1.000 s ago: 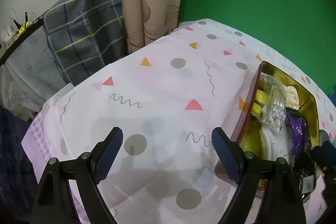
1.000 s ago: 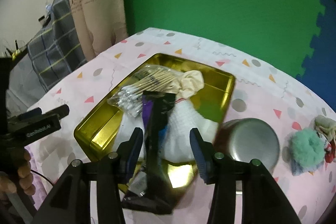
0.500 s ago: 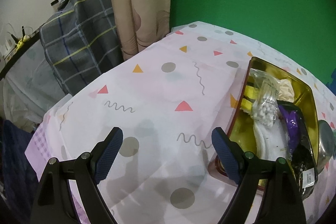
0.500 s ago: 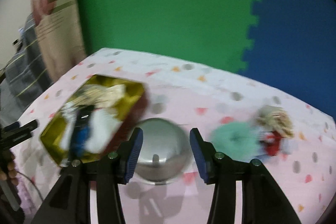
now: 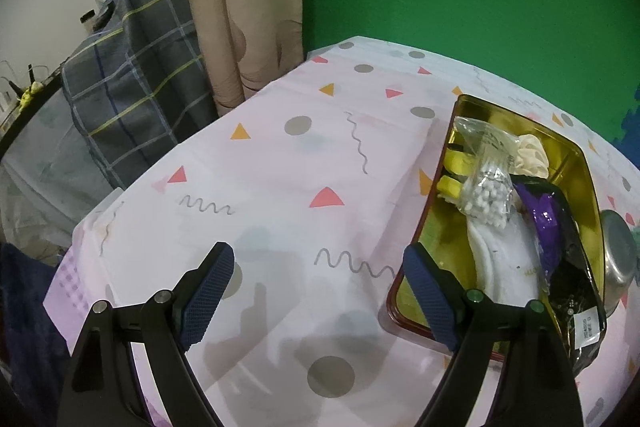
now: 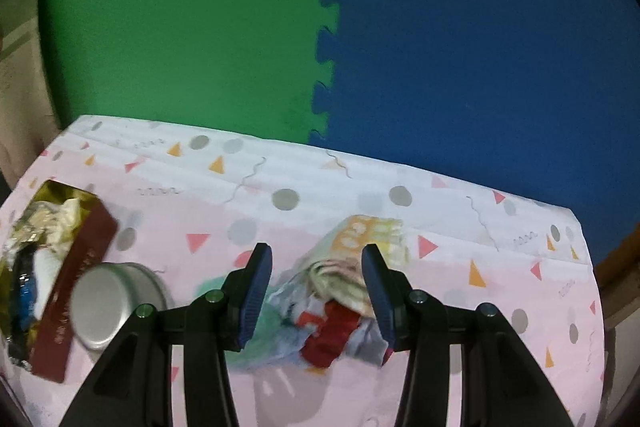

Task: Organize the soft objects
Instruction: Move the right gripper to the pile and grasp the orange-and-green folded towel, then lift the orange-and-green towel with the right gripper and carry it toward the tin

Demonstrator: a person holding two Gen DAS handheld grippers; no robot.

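A gold tin box [image 5: 576, 163] [image 6: 76, 251] with red sides holds a bag of cotton swabs [image 5: 486, 183], a cream scrunchie [image 5: 530, 157], white cloth [image 5: 504, 259] and a purple-black packet [image 5: 560, 251]. A blurred pile of soft things [image 6: 332, 303] lies on the table: a teal scrunchie [image 6: 268, 323], striped, red and grey cloth pieces. My right gripper [image 6: 316, 291] is open, its jaws standing on either side of the pile. My left gripper [image 5: 316, 299] is open and empty over the tablecloth, left of the tin.
A steel bowl [image 6: 108, 303] [image 5: 618, 251] stands right beside the tin. A patterned pack [image 6: 372, 231] lies behind the pile. The pink patterned tablecloth [image 5: 280, 163] ends at the left; plaid fabric [image 5: 132, 75] and a curtain [image 5: 244, 7] lie beyond. Green and blue foam wall [image 6: 320, 27] behind.
My right gripper has swung right from over the tin, past the bowl, to the pile of soft things. My left gripper has pulled back slightly and stays open.
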